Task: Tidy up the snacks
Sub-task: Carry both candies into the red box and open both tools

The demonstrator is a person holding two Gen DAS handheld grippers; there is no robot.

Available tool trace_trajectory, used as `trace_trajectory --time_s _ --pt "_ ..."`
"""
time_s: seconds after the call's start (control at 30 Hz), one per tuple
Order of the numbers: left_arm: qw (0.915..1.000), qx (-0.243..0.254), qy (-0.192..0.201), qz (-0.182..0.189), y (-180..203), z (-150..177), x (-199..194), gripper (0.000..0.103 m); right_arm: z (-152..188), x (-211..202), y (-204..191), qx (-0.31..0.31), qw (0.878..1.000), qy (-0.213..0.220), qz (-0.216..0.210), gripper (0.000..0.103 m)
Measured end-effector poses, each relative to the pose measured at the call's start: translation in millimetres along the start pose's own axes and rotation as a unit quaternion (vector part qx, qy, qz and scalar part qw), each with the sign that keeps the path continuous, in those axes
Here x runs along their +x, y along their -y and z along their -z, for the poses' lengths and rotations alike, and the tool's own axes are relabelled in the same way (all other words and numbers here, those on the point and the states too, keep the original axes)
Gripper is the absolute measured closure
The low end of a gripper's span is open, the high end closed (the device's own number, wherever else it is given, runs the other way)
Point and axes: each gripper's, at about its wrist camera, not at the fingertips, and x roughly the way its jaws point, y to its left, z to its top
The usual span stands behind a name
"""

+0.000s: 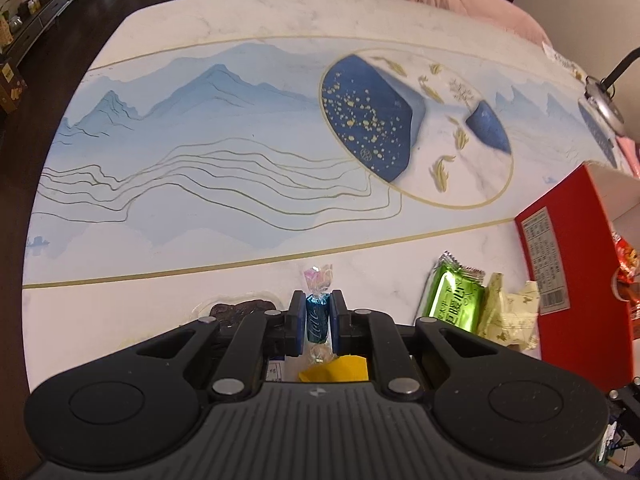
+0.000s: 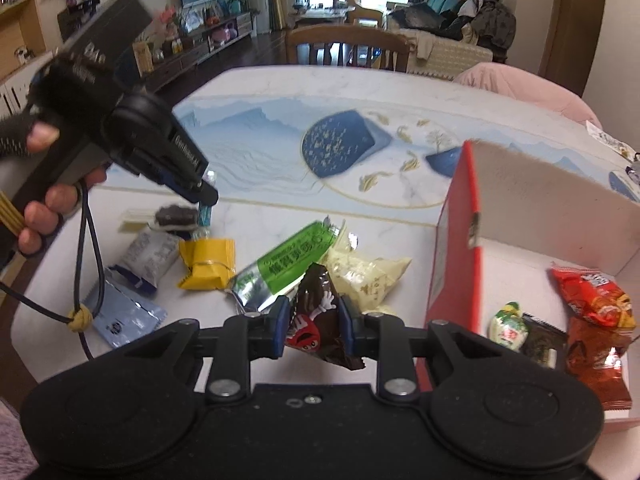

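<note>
The left gripper (image 1: pixel 317 320) is clamped on a blue twist-wrapped candy (image 1: pixel 317 317) at lower centre of its view, the candy upright between the pads and lifted off the table (image 1: pixel 200 248). Above and left of it the patterned tabletop lies bare out to its curved edge; to the right lie a green packet (image 1: pixel 456 300) and a cream packet (image 1: pixel 508 316), then the red box (image 1: pixel 560 240). The right gripper (image 2: pixel 313 326) grips a brown chocolate packet (image 2: pixel 316 320) at lower centre of its view, above the snack pile. The box's red wall stands just right of it, with snacks already inside at lower right.
</note>
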Motion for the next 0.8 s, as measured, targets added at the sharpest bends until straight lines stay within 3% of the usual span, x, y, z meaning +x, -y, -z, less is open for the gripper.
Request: trace_trajectory --time_s 0.3,0.53,0.8 --pt "0.9983 0.022 0.049 0.024 17.0 3.9 -46.7 0.091 -11.0 -44.8 16.3 0.021 0.999 0.044 0.001 0.078" --pt "0.9943 0.046 0.073 0.063 48.8 3.3 -84.0 0.091 -15.1 -73.0 43.5 0.032 0.997 0.064 0.016 0.078" --pt "0.9881 0.078 0.064 0.116 109.0 -2.0 -105.3 0.091 -11.2 -91.8 96.2 0.056 0.995 0.071 0.048 0.078"
